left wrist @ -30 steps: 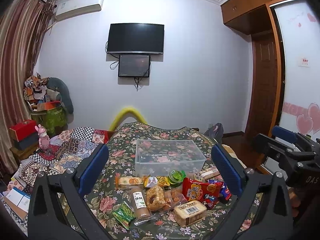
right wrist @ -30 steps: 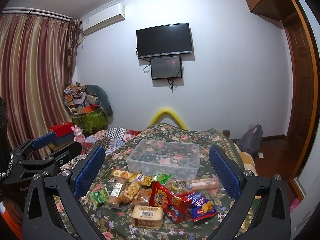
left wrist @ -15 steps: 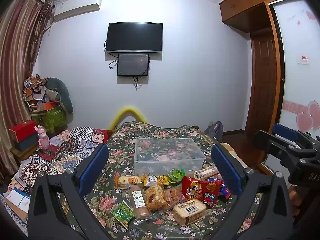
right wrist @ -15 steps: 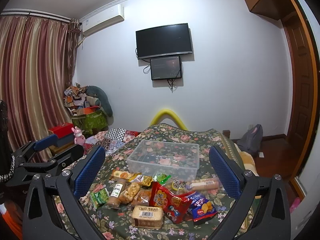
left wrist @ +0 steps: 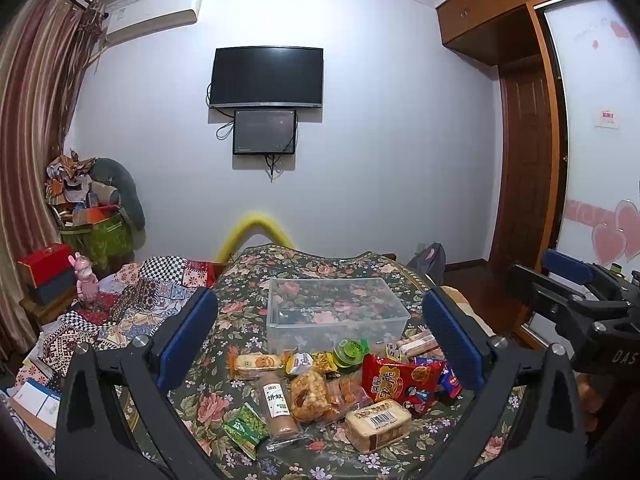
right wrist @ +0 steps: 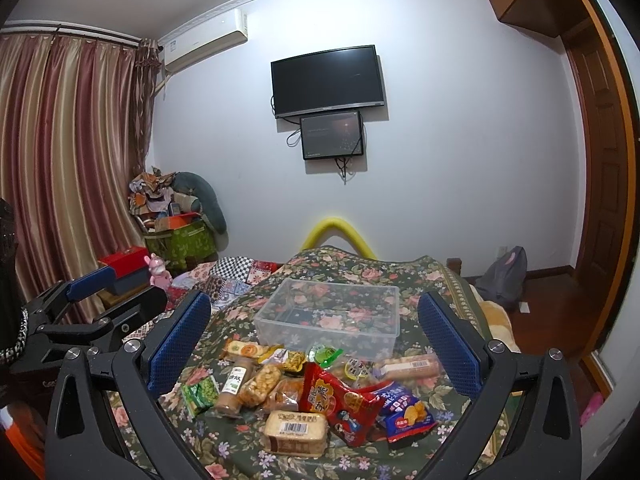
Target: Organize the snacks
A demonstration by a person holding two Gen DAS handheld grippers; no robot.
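Observation:
A clear empty plastic box (left wrist: 335,312) (right wrist: 329,316) stands on a floral-covered table (left wrist: 240,300). In front of it lies a pile of snacks: a red bag (left wrist: 400,382) (right wrist: 340,402), a tan barcode cake pack (left wrist: 378,420) (right wrist: 296,432), a green pea packet (left wrist: 245,428), a brown biscuit tube (left wrist: 278,408), a blue chip bag (right wrist: 404,410), a green jelly cup (left wrist: 350,352). My left gripper (left wrist: 320,344) is open and empty, above the pile's near side. My right gripper (right wrist: 314,344) is open and empty, likewise held back from the snacks.
A patchwork cloth (left wrist: 132,304) lies left of the table. Boxes and a pink toy (left wrist: 86,280) stand at far left by the curtain. A yellow foam arch (left wrist: 256,230) rises behind the table. A wardrobe and door (left wrist: 524,176) are on the right.
Both grippers have held almost still, with only a slight drift of the view. Nothing on the table has moved.

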